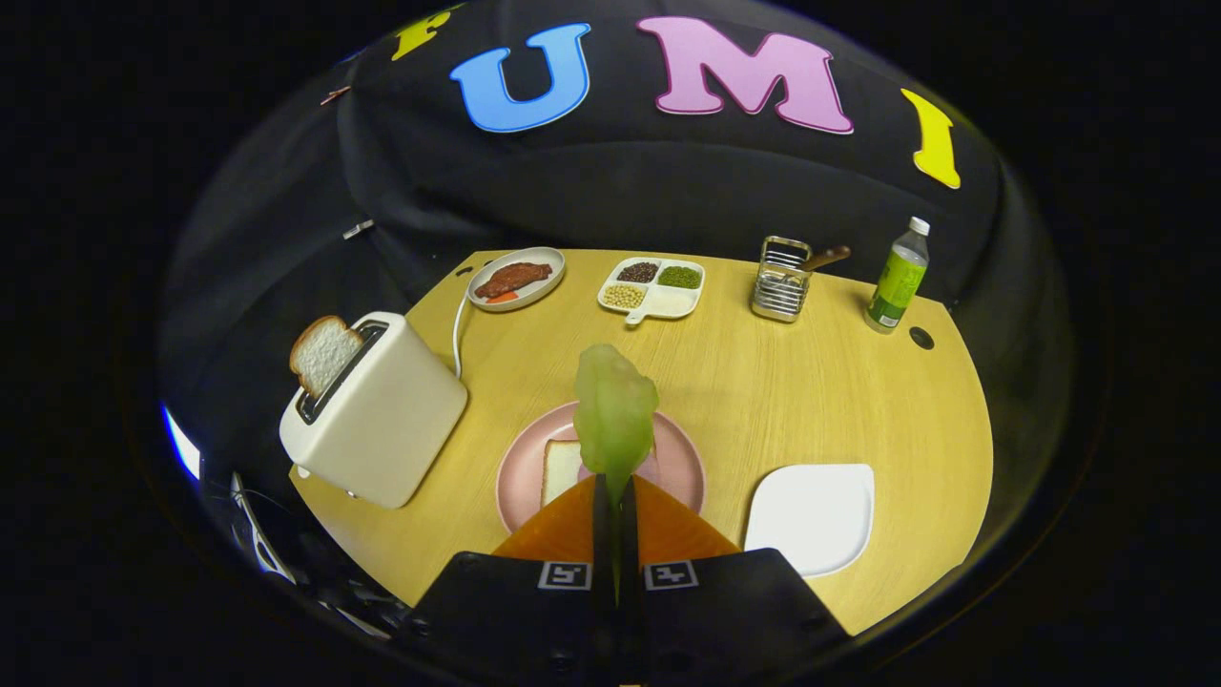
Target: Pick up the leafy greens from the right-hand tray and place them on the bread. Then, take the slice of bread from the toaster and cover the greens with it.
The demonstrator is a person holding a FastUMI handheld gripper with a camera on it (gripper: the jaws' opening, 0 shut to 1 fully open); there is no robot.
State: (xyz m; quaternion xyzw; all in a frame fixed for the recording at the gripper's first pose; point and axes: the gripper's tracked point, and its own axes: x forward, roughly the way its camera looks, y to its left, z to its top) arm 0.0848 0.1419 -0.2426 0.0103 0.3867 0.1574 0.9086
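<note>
standing by the booth, i see a big wooden table [763,401] with a round front edge. it holds all the other things.

the next biggest thing is the white toaster [382,415], on the left side of the table. a slice of bread in the toaster [322,353] sticks up out of its slot. a white cord runs from the toaster toward the back of the table.

just ahead of the fingers sits a pink plate [679,468]. a slice of bread on the plate [561,469] lies flat there, partly hidden by the leaf. to the right of the pink plate is a white tray [811,515], the right-hand one, and it looks bare.

the gripper [615,496] is closed tight — both fingers squeeze the bottom of the leafy greens [615,415]. the pale green leaf stands up from the fingertips, and from this view it hangs over the pink plate and the bread on it. i cannot tell how high above them it is.

at the back of the table there is an oval plate with a brown piece of meat [515,279], then a white dish with beans [653,286] in separate parts — dark ones, green ones and pale ones. to the right of that stands a metal wire holder [780,281] with a wooden handle poking out. farthest right is a green bottle [898,281] with a white cap, standing upright.
</note>
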